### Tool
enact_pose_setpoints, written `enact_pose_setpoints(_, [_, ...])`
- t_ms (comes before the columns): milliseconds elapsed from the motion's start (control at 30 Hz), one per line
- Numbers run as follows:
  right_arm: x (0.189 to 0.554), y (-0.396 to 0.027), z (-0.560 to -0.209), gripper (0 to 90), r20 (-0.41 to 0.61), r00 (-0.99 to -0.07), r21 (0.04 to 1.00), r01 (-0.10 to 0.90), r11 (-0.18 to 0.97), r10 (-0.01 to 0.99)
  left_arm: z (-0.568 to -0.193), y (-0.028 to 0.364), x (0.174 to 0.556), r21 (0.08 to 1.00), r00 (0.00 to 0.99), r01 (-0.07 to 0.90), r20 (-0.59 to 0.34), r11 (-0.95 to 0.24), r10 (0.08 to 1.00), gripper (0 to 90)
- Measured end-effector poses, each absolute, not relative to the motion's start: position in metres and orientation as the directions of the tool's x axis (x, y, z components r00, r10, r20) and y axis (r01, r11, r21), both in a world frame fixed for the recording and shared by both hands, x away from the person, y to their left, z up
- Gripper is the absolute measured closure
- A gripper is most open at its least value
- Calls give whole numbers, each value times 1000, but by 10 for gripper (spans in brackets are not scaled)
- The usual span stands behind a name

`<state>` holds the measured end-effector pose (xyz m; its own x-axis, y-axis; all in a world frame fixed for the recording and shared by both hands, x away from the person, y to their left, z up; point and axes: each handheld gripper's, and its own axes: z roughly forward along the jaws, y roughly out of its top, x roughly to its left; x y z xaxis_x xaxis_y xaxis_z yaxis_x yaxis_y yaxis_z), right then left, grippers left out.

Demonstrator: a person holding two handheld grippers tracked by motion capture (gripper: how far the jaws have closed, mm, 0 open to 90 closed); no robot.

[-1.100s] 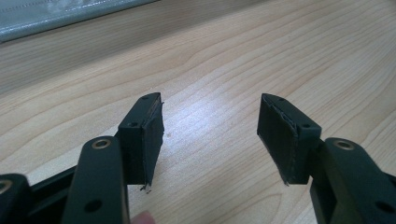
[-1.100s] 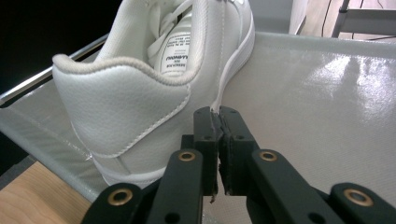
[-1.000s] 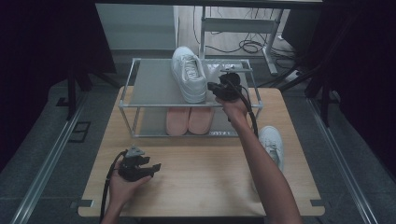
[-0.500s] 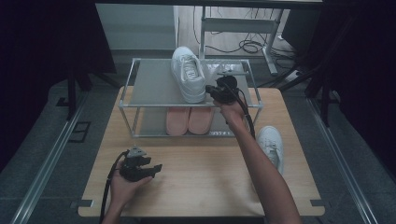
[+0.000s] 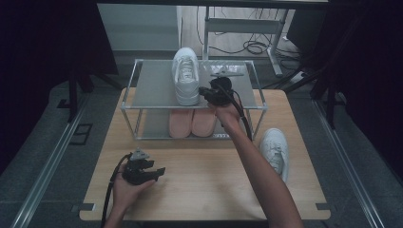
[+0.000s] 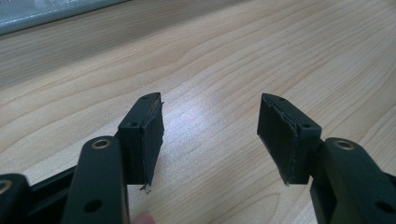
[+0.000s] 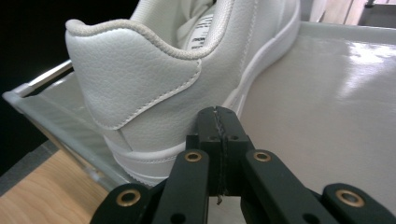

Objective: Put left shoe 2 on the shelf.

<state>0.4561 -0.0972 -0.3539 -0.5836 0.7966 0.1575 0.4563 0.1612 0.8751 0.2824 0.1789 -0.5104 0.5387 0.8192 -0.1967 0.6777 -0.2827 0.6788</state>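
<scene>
Right gripper (image 5: 207, 93) shifted leftward along rack's top shelf since earlier frames, now tight against white sneaker (image 5: 185, 76) heel side; left gripper (image 5: 159, 171) unmoved on table (image 5: 209, 185).

High view: sneaker on top shelf of rack (image 5: 142, 90), toe pointing away; pink pair (image 5: 191, 122) on lower shelf; second white sneaker (image 5: 275, 152) on table right of arm.

Right gripper view: jaws pressed together, nothing between, tips at sneaker's heel (image 7: 140, 93).

Left gripper view: jaws spread wide, empty, above bare wood.
</scene>
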Motion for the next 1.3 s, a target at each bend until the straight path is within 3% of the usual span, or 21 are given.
enact_pose_setpoints(267, [454, -78, -354, 900, 162, -602, 879, 448, 163, 782, -510, 180, 282, 678, 540, 678, -197, -284, 818, 414])
enact_pose_setpoints(667, [453, -84, -356, 900, 153, -607, 883, 438, 168, 780, -511, 179, 283, 676, 543, 678, -197, -288, 817, 413])
enact_pose_setpoints(1300, [412, -142, -358, 900, 99, -631, 901, 385, 200, 770, -512, 175, 282, 672, 548, 679, -197, -295, 813, 412])
